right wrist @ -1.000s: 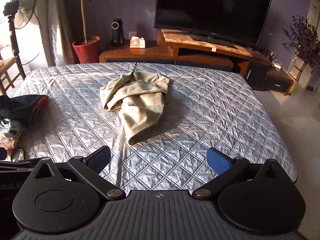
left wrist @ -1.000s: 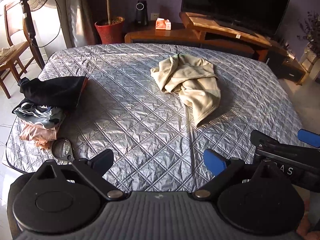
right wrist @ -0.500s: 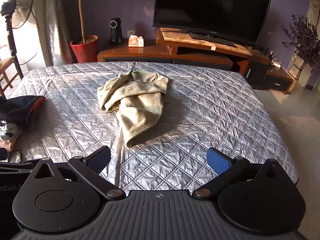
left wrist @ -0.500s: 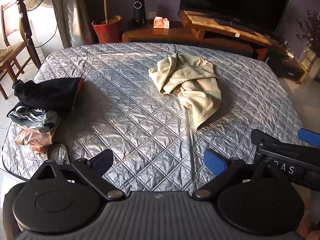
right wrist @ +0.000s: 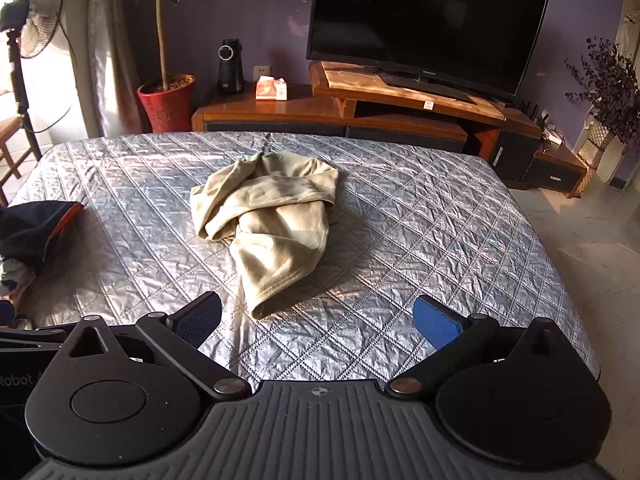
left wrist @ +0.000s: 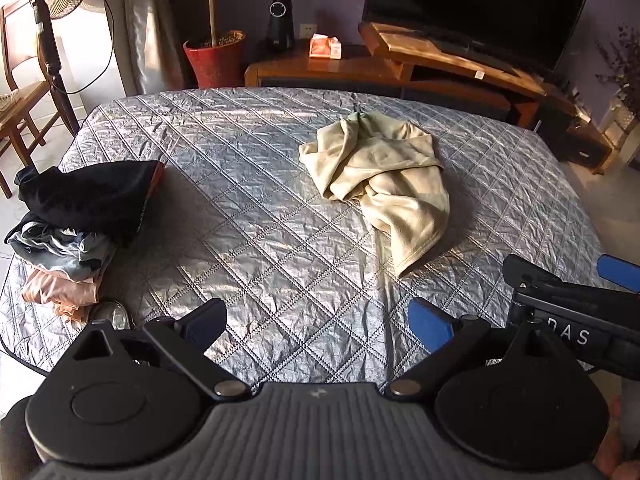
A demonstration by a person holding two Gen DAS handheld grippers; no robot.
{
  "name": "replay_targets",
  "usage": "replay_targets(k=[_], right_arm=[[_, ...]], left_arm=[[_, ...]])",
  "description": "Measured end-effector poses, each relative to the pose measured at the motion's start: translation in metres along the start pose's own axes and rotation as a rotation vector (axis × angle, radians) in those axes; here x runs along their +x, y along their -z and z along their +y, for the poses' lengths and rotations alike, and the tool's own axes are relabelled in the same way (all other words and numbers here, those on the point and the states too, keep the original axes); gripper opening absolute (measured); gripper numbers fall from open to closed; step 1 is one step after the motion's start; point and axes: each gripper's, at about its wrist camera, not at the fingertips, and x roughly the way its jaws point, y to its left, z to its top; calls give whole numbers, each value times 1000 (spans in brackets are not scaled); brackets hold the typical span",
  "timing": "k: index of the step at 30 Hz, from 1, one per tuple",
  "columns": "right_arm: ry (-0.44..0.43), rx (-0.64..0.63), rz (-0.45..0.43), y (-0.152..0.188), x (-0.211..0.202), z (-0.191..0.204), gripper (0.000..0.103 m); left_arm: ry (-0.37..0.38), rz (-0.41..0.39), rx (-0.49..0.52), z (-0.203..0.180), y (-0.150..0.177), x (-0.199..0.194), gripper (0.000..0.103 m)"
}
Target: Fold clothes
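Observation:
A crumpled beige garment lies bunched on the silver quilted bed cover, right of the middle; it also shows in the right wrist view. My left gripper is open and empty above the bed's near edge, well short of the garment. My right gripper is open and empty, its fingers just short of the garment's near tip. The right gripper also shows at the right edge of the left wrist view.
A pile of clothes, black on top, sits at the bed's left edge, with a round glass object beside it. Beyond the bed stand a wooden TV stand, a red plant pot, a fan and a chair.
Both grippers have moved slightly forward toward the bed and stayed open. The garment and the pile have not moved.

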Motion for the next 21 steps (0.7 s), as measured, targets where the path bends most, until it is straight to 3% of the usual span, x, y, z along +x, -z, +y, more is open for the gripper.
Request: replay_targets(k=[21], right_arm=[[8, -2, 13, -10, 35, 1, 103]], left_arm=[[9, 18, 2, 3, -16, 31, 99]])
